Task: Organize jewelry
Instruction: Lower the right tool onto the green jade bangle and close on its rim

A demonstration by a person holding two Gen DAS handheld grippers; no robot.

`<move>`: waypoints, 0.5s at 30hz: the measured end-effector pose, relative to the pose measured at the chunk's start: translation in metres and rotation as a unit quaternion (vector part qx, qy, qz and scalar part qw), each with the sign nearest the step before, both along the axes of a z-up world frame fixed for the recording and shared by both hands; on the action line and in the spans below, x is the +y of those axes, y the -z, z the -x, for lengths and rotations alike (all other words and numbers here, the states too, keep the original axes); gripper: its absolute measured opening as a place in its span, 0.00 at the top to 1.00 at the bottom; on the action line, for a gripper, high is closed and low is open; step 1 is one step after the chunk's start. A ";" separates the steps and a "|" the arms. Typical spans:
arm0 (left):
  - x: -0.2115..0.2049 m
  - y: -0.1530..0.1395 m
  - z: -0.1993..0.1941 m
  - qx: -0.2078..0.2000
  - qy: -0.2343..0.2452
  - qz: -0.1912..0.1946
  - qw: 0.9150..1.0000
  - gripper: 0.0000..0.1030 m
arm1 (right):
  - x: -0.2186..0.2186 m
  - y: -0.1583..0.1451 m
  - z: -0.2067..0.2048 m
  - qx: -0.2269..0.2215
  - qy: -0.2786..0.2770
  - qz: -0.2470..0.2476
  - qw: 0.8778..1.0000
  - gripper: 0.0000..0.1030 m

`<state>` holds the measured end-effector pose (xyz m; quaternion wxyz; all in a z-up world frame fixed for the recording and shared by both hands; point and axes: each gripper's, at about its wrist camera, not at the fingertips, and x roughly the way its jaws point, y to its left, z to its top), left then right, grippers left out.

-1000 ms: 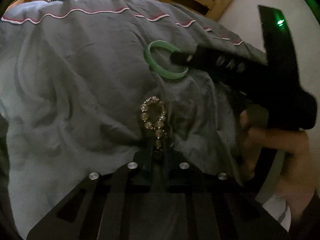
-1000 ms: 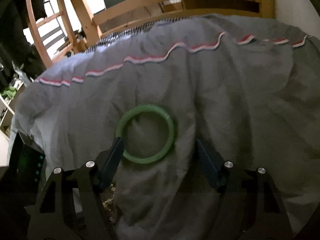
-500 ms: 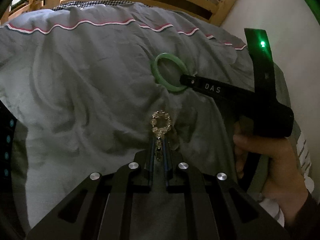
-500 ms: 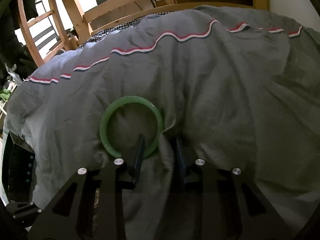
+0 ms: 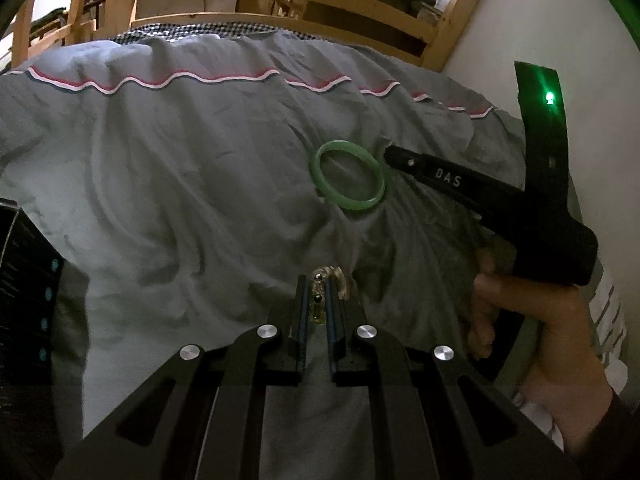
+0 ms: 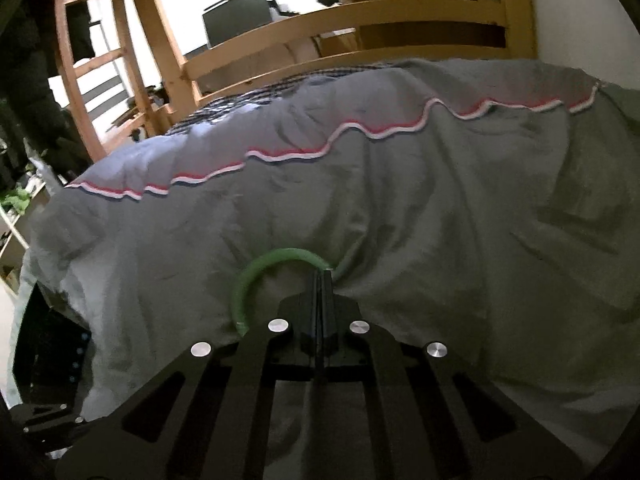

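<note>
A green bangle (image 5: 349, 176) sits on the grey duvet (image 5: 180, 184) right of centre. My right gripper (image 6: 322, 278) is shut on the bangle's (image 6: 256, 272) right edge; it also shows in the left wrist view (image 5: 390, 155), touching the ring's right side. My left gripper (image 5: 317, 286) is shut on a beaded bracelet (image 5: 324, 278) of pale and dark beads, held just above the duvet. Most of the bracelet is hidden between the fingers.
A wooden bed frame (image 5: 280, 24) runs along the far edge, with a ladder (image 6: 92, 60) at left. A white wall (image 5: 520, 40) is at right. A black box with blue dots (image 5: 28, 288) lies at the left of the duvet.
My right gripper closed from wide open onto the bangle's right edge. My left gripper drew back with the bracelet, and the hanging loop of beads is now bunched at the fingertips.
</note>
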<state>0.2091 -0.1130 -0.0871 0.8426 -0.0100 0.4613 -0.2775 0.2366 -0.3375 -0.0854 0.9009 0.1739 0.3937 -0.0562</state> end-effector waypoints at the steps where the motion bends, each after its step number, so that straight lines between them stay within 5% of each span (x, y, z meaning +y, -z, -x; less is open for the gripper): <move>1: 0.000 0.000 -0.001 -0.001 0.000 -0.002 1.000 0.93 | 0.005 -0.001 -0.001 0.001 -0.003 0.003 1.000 0.96; 3: 0.000 0.000 0.000 -0.002 -0.001 -0.004 1.000 0.93 | 0.017 -0.003 -0.002 -0.001 -0.025 0.023 0.999 0.91; 5: 0.001 0.000 0.000 0.000 -0.002 -0.004 1.000 0.93 | 0.027 -0.006 -0.001 -0.013 -0.043 0.048 0.998 0.68; 7: 0.001 0.000 -0.001 0.000 -0.003 -0.006 1.000 0.93 | 0.035 -0.012 0.005 -0.036 -0.054 0.058 0.996 0.33; 11: 0.002 -0.001 -0.001 0.001 -0.004 -0.004 1.000 0.93 | 0.046 -0.007 0.002 -0.023 -0.083 0.077 0.993 0.34; 15: -0.001 0.002 -0.001 0.004 -0.004 -0.007 1.000 0.93 | 0.043 0.021 -0.008 0.027 -0.093 0.060 0.994 0.59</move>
